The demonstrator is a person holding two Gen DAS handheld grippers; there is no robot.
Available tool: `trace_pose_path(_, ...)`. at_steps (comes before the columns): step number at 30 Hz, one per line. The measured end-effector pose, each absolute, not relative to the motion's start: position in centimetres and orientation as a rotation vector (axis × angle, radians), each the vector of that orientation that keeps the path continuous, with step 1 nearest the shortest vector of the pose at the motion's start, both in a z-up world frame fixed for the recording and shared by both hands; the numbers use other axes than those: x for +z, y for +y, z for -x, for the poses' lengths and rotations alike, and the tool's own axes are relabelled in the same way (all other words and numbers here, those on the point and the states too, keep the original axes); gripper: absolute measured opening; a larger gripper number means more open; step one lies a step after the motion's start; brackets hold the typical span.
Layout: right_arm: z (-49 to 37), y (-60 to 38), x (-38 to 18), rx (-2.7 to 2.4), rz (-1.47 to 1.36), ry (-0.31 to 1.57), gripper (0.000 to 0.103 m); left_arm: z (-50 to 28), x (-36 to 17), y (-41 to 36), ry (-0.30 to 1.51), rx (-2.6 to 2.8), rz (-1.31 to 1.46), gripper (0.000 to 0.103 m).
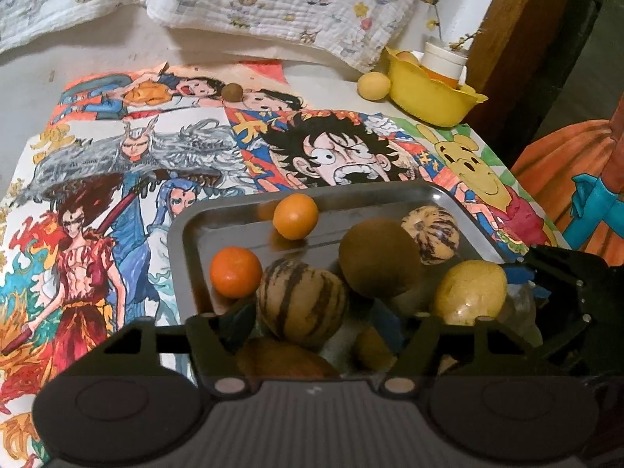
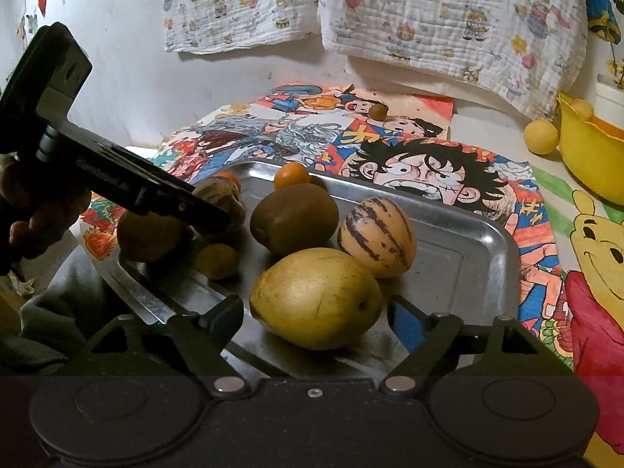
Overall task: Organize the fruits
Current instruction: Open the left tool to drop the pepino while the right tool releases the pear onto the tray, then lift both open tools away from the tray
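Risk: roll-off | right claw (image 2: 316, 312) open astride yellow pear (image 2: 316, 298), pads clear | left claw (image 1: 312, 323) open over striped melon (image 1: 302, 298) | round fruit crowd steel tray (image 2: 491, 241); nudge scatters them.

Fruit-crowded tray (image 2: 495, 249); free far-right corner.

We see a pale, scuffed wall (image 2: 128, 58) hung with white quilted cloths (image 2: 429, 19) printed with small cartoon figures, a dark wooden post (image 1: 503, 19) at the right, and a counter (image 1: 23, 89) spread with bright hand-coloured cartoon drawings (image 1: 128, 163) under dim indoor light.
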State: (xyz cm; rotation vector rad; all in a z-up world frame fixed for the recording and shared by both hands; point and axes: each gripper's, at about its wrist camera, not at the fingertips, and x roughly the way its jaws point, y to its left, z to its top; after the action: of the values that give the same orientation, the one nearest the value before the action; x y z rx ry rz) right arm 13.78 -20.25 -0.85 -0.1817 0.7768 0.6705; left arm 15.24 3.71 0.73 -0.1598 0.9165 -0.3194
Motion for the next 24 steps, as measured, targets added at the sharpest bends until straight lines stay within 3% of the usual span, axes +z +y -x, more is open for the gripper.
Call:
trace_pose_path(5,-13.1,-20.2,-0.4,0.677,0.183,0.771,0.086,-13.9,1.8,3.2,0.881,-0.318,0.117,0.086)
trace_pose_path(9,-12.6,-20.4,0.1,0.683,0.181,0.750,0.093,-12.5,2.8,3.2,0.832,-0.310,0.105,0.102)
trace_pose_path(16,-11.9,-20.8,0.9,0.689,0.210,0.731,0.101,-9.8,3.6,3.6,0.789,-0.263,0.057,0.102)
trace_pose_path(24,-11.2,-21.2,1.2,0.687,0.253,0.728,0.102,-6.9,2.7,5.6,0.812,-0.221,0.060,0.102)
